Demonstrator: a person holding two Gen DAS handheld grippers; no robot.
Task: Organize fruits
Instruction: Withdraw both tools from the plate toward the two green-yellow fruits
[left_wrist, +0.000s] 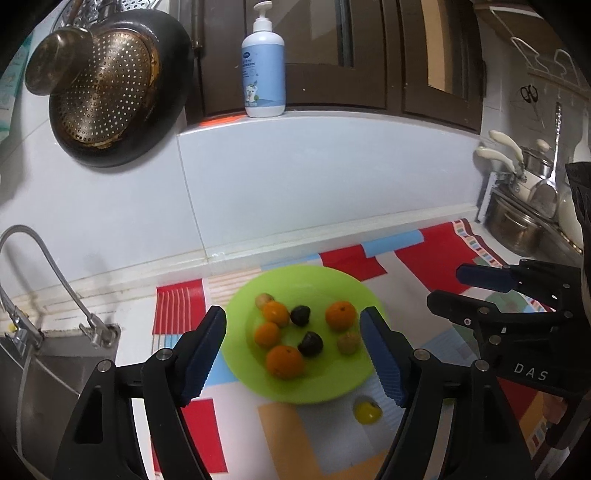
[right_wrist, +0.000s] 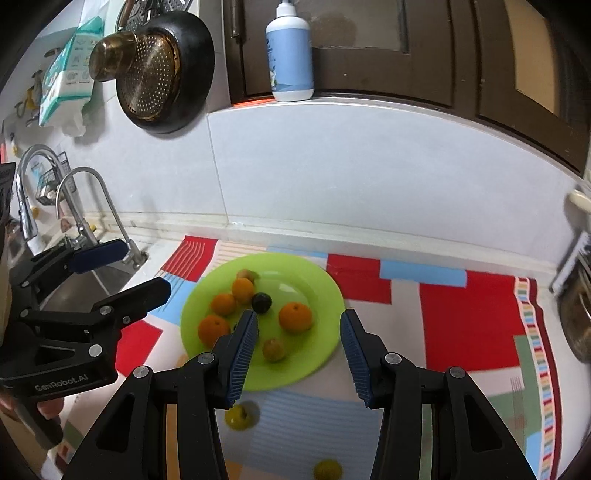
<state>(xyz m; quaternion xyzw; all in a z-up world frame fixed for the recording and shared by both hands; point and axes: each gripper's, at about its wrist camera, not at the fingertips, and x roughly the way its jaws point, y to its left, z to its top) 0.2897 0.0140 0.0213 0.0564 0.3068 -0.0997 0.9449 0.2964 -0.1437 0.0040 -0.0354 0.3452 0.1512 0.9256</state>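
Four oranges (left_wrist: 284, 362), two dark fruits (left_wrist: 310, 343) and two small tan fruits (left_wrist: 348, 342) lie on a lime-green plate (left_wrist: 332, 387) just ahead of the left gripper (left_wrist: 293, 360), whose blue-padded jaws stand apart with nothing between them. The right gripper (right_wrist: 299, 358), beside it, also hovers before the plate with its jaws parted and empty; its left finger hides one dark fruit from its own camera. Two yellow fruits sit off the plate on the mat: one (right_wrist: 240, 415) just below the plate's near rim, under the right gripper's left finger, another (right_wrist: 328, 469) nearer still, between that gripper's fingers. The plate rests on a patchwork mat (right_wrist: 461, 321) of red, blue, orange and white covering a white kitchen counter. Beyond the grippers, a pump bottle (left_wrist: 263, 70) stands on a tiled ledge beneath dark wooden cabinet doors. To the left are a steel sink (left_wrist: 48, 369), two taps and a hanging pan with a perforated strainer (left_wrist: 107, 88); to the right, stacked pots (left_wrist: 517, 218).
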